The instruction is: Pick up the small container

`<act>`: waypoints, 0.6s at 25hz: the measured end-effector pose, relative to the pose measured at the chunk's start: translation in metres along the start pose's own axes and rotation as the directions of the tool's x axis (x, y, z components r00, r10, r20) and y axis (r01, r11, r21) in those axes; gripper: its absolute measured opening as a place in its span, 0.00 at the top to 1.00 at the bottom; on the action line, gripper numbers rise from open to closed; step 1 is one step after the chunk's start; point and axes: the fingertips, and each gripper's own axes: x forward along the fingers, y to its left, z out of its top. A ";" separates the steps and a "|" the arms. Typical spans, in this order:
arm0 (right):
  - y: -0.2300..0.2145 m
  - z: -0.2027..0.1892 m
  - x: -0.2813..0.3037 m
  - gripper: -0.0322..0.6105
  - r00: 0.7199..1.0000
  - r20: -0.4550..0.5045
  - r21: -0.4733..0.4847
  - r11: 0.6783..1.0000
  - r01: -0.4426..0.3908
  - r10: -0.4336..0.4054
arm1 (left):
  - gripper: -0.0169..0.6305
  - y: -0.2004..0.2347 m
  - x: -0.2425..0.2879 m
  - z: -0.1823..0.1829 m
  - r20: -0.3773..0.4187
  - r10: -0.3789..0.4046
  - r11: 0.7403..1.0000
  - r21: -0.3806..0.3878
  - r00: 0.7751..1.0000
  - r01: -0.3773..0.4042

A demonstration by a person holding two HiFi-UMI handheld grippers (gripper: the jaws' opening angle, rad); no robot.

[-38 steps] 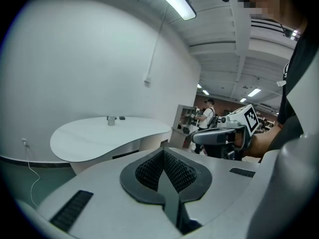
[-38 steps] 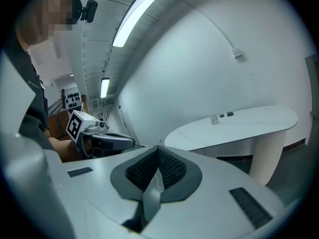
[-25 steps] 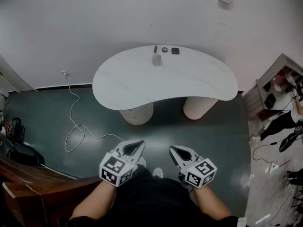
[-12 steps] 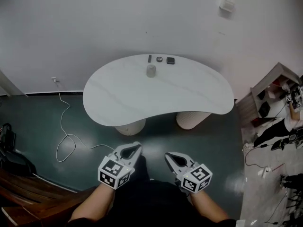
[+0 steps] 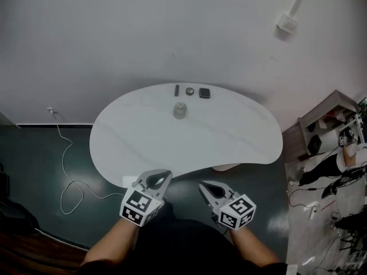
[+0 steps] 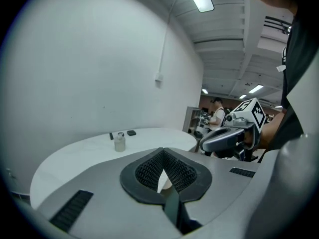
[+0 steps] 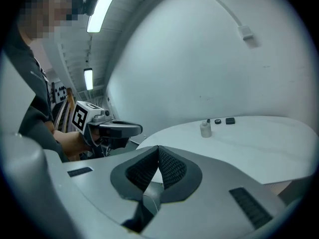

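The small container point(image 5: 180, 110), a pale translucent jar with a cap, stands upright toward the far side of the white kidney-shaped table point(image 5: 137, 148). It also shows as the jar point(image 6: 119, 142) in the left gripper view and the jar point(image 7: 205, 129) in the right gripper view, far ahead of both. My left gripper point(image 5: 162, 177) hovers at the table's near edge, shut and holding nothing. My right gripper point(image 5: 206, 187) hangs beside it over the floor, also shut and holding nothing. In their own views the left gripper point(image 6: 163, 151) and right gripper point(image 7: 158, 148) show their pads meeting.
Behind the jar lie a black stick point(image 5: 176, 90), a round item point(image 5: 190, 91) and a black square item point(image 5: 204, 93). A white cable point(image 5: 67, 173) trails on the dark floor at left. A shelf unit point(image 5: 324, 125) and cables stand at right.
The table has drawn nearer and now reaches both grippers; the left one has come over its near edge. Both grippers stay shut.
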 end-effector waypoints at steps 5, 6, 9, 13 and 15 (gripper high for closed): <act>-0.045 0.033 0.054 0.96 0.999 -0.001 0.012 0.999 0.045 -0.045 | 0.95 0.064 0.037 0.020 -0.009 -0.038 0.999 0.010 0.999 0.038; -0.052 0.038 0.063 0.96 0.999 -0.001 0.015 0.998 0.053 -0.053 | 0.95 0.076 0.043 0.022 -0.012 -0.041 0.999 0.012 0.999 0.041; -0.072 0.054 0.086 0.96 0.997 0.008 0.025 0.997 0.071 -0.071 | 0.95 0.101 0.061 0.027 -0.028 -0.045 0.999 0.021 0.999 0.046; -0.088 0.073 0.103 0.96 0.997 0.023 0.023 0.997 0.069 -0.070 | 0.95 0.126 0.079 0.026 -0.048 -0.023 0.999 0.026 0.999 0.024; -0.093 0.077 0.108 0.96 0.998 0.020 0.004 0.998 0.060 -0.060 | 0.95 0.135 0.086 0.025 -0.049 0.002 1.000 0.015 0.999 -0.001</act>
